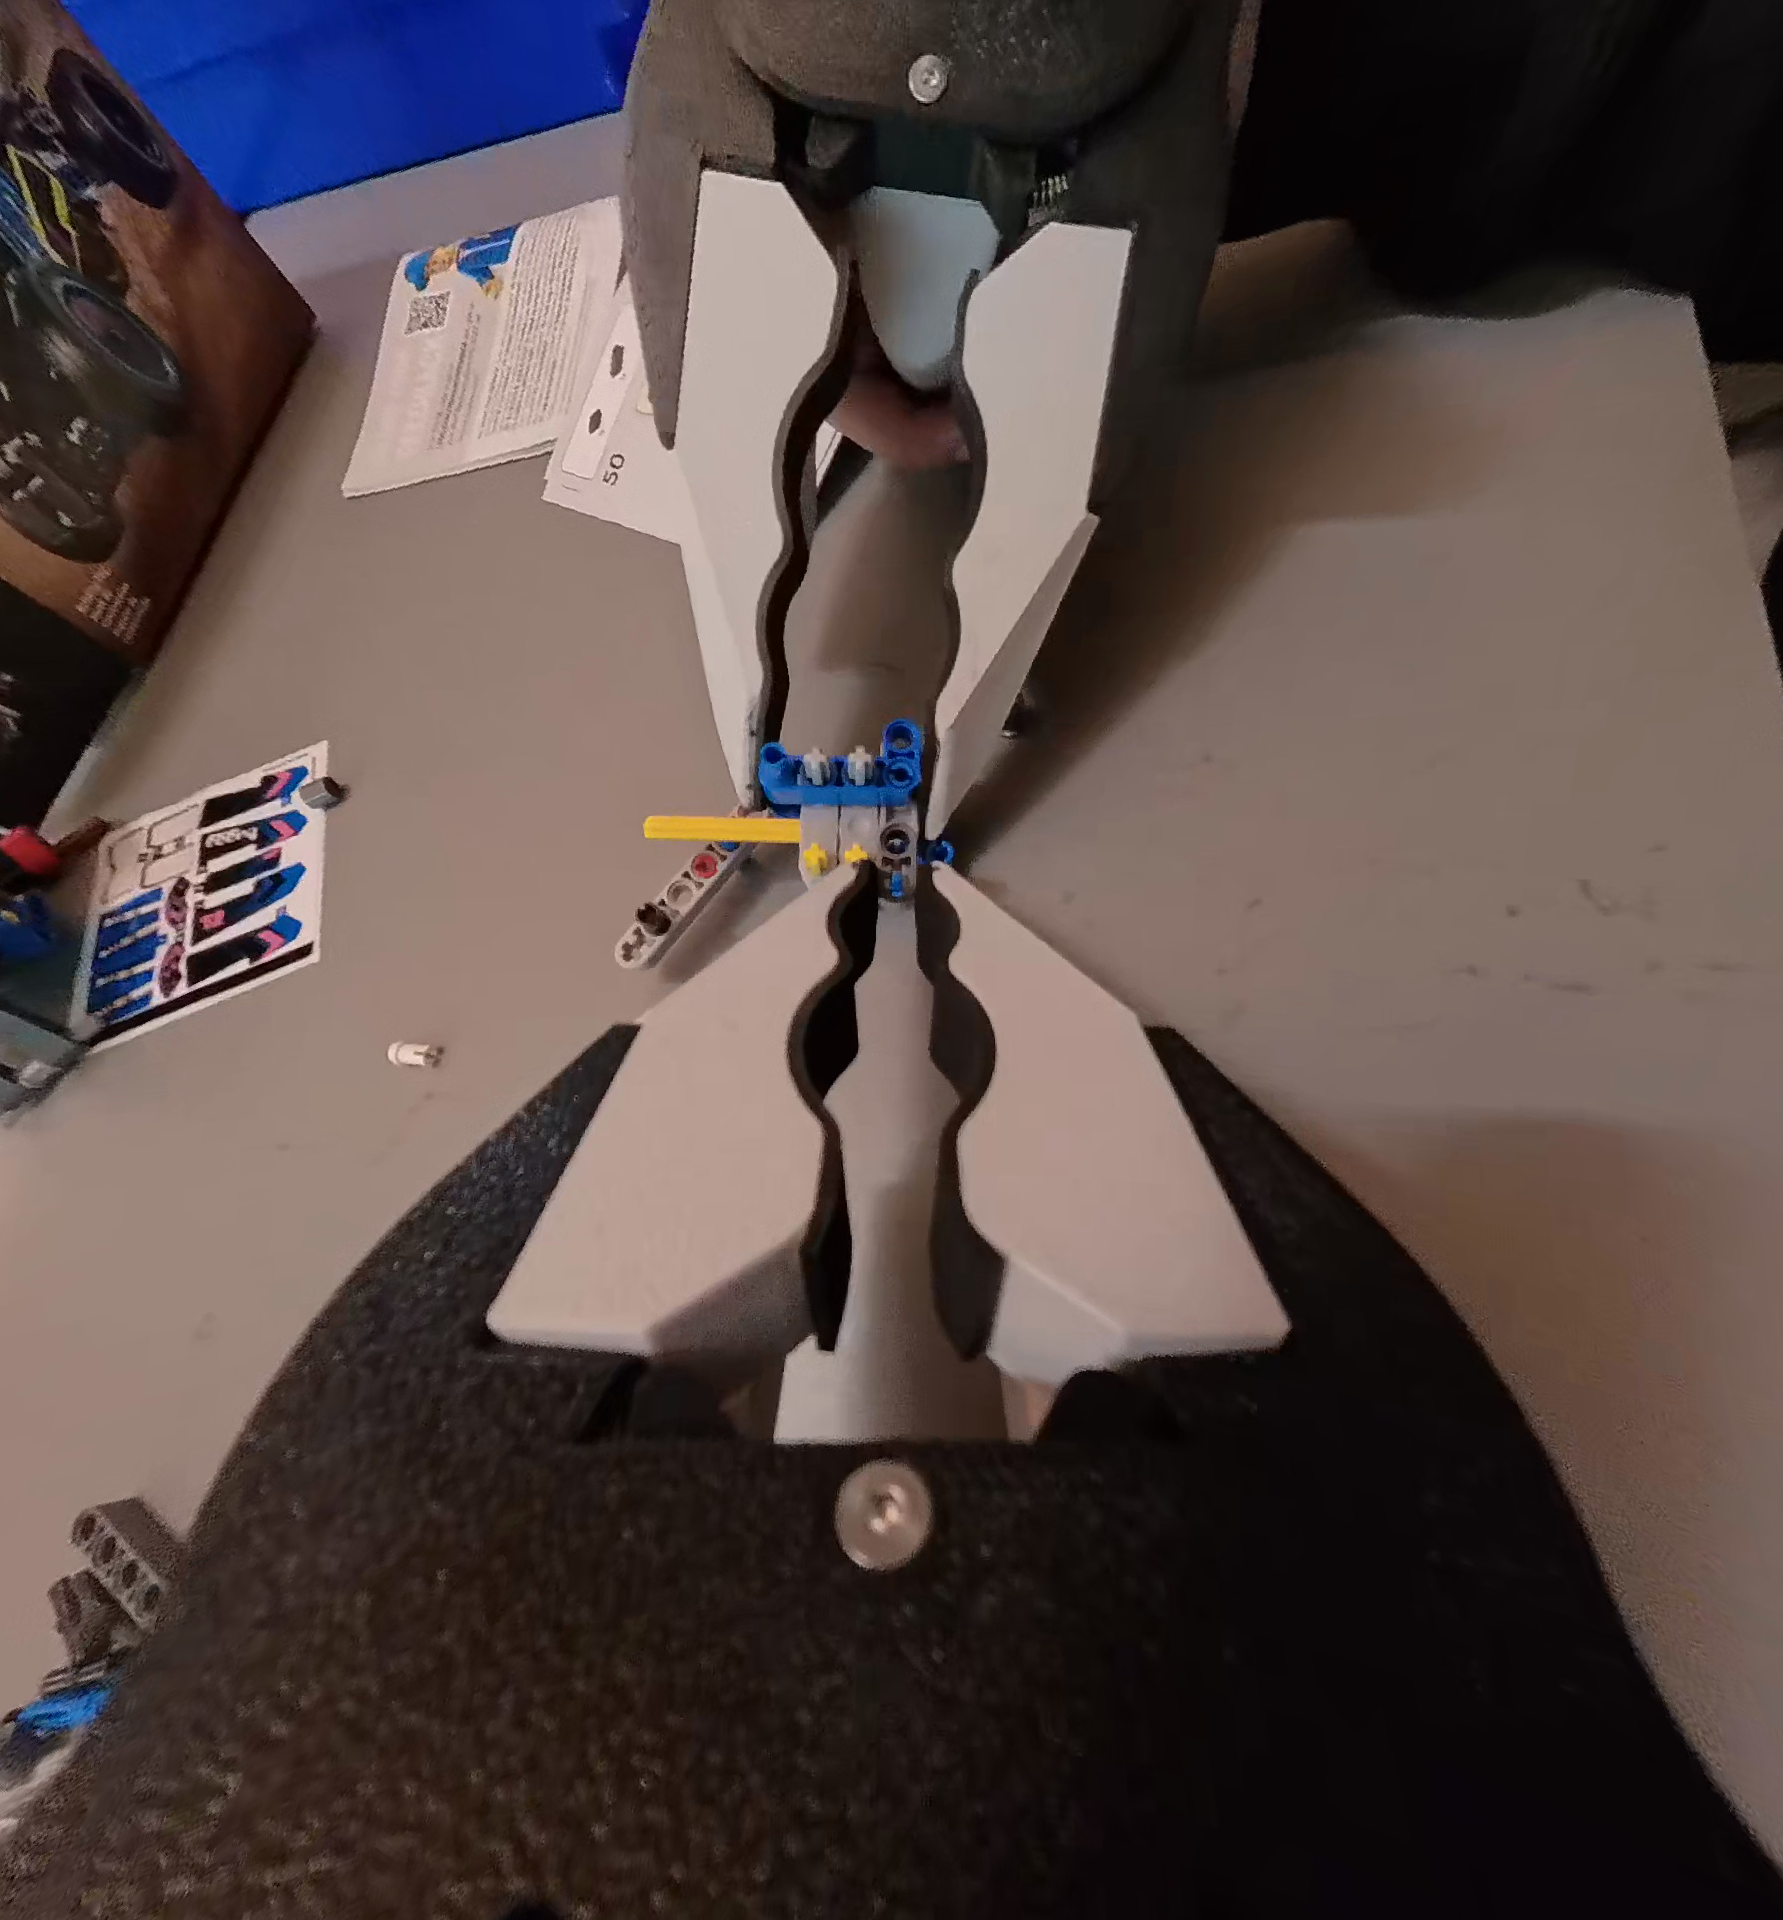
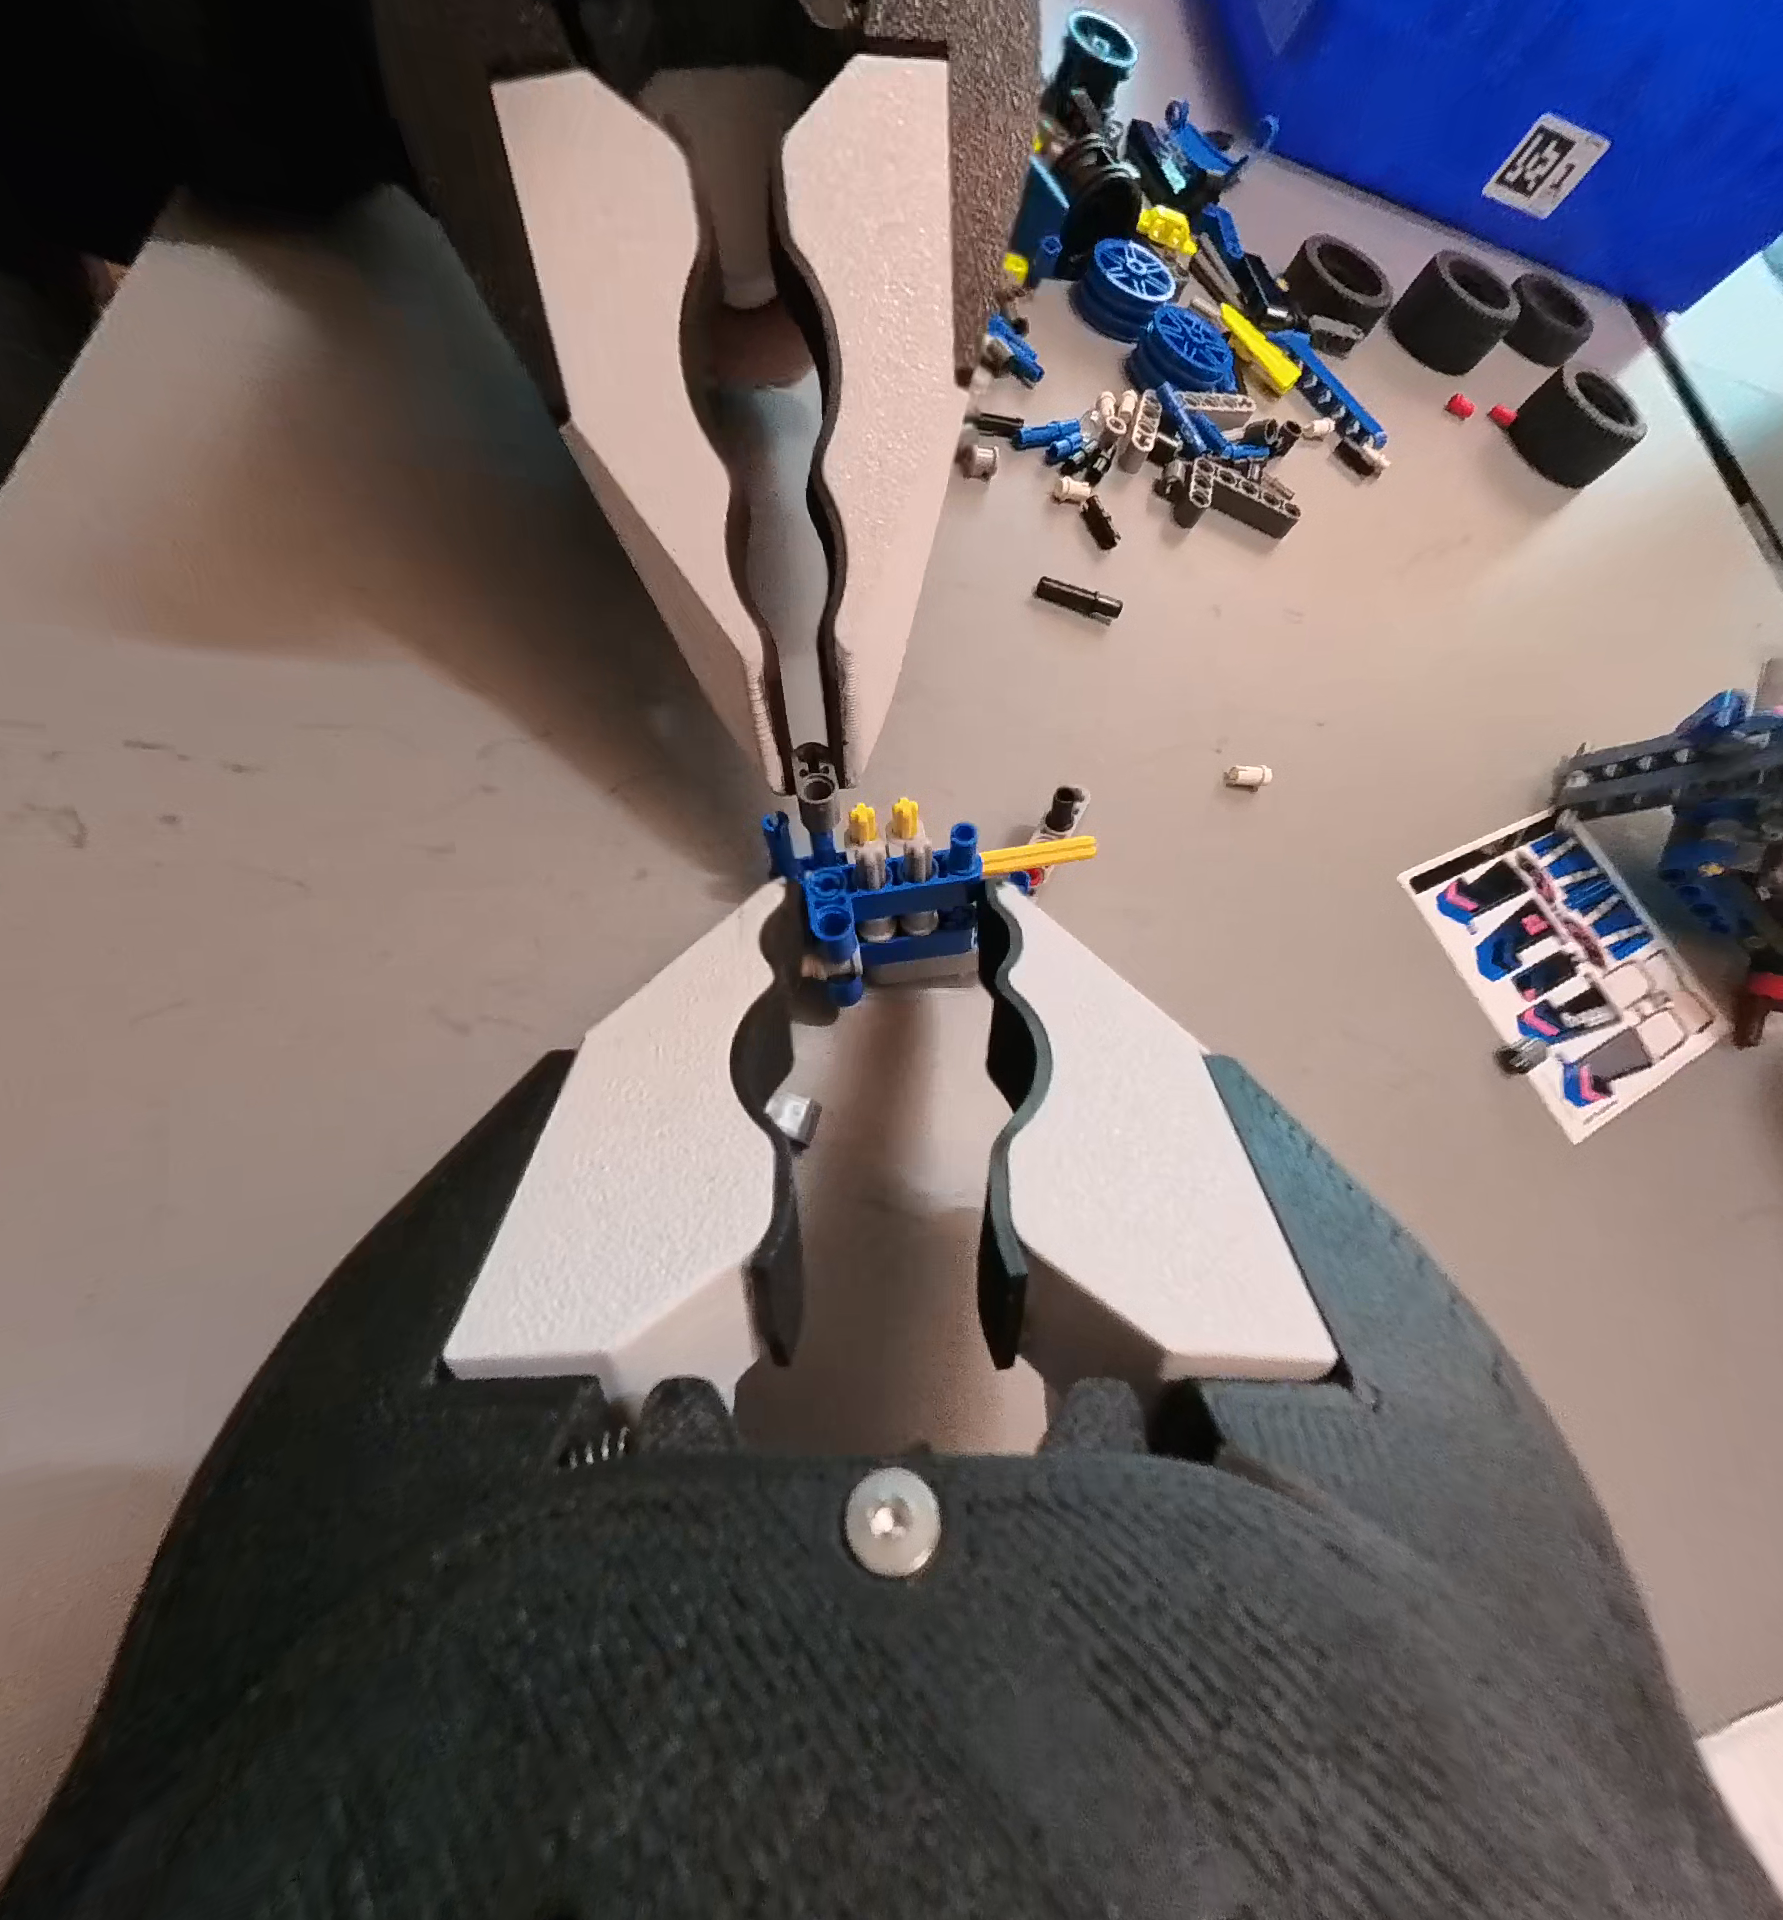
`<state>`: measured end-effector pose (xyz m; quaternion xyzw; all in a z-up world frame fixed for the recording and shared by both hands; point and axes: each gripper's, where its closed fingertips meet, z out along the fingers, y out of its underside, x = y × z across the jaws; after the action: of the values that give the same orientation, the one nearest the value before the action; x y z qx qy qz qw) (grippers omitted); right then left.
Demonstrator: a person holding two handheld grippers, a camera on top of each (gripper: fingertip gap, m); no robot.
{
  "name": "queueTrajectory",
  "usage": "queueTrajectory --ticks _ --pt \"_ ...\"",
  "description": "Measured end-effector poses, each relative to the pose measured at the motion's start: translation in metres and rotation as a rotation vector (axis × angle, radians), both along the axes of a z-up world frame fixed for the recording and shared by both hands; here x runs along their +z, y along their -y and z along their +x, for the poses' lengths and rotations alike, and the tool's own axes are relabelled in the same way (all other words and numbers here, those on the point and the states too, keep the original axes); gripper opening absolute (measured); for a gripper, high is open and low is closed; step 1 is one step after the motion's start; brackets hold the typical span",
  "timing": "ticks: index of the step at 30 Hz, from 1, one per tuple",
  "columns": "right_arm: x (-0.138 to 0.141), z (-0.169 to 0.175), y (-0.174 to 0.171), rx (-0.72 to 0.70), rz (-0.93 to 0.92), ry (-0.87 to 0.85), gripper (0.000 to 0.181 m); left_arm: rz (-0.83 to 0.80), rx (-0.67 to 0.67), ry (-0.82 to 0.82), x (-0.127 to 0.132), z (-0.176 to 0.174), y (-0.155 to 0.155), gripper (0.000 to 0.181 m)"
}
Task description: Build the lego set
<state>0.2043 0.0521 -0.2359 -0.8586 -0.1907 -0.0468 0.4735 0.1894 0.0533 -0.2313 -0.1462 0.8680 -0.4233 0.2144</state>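
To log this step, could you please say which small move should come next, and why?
Probably ease the left gripper forward to seat its dark grey connector: it sits at the end of the blue beam assembly, clamped by the right gripper.

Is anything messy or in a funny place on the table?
Yes. A tiny white peg lies alone on the grey table, apart from the loose parts pile. A small grey piece also sits under the right gripper, away from the pile.
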Motion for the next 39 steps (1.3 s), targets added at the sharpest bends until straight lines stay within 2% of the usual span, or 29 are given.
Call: queueTrajectory --ticks 4,7,9,17,23,27,39 --pt "0.003 -0.008 0.001 -0.045 -0.036 -0.192 0.051 0.038 0.003 0.042 -0.001 0.001 0.000 0.004" --pt "0.009 -0.010 -0.001 -0.141 -0.037 -0.418 0.054 0.061 0.004 0.059 -0.001 0.002 -0.001 0.004" --pt "0.012 -0.006 -0.002 -0.214 -0.037 -0.533 0.047 0.064 0.008 0.064 -0.001 0.003 -0.001 0.004" --pt "0.023 0.023 0.011 -0.536 -0.007 -0.700 0.046 0.035 -0.002 0.048 -0.001 0.005 0.000 0.004" --pt "-0.003 0.016 0.019 -0.605 -0.155 -0.739 0.064 0.013 -0.027 0.041 0.000 0.005 0.004 0.004" --pt "-0.002 0.004 0.010 -0.567 -0.133 -0.834 0.053 0.003 -0.046 0.042 -0.001 0.007 0.005 0.004" --pt "-0.003 0.012 0.009 -0.551 -0.122 -0.920 0.043 0.009 -0.104 0.059 -0.001 0.012 0.012 0.004"
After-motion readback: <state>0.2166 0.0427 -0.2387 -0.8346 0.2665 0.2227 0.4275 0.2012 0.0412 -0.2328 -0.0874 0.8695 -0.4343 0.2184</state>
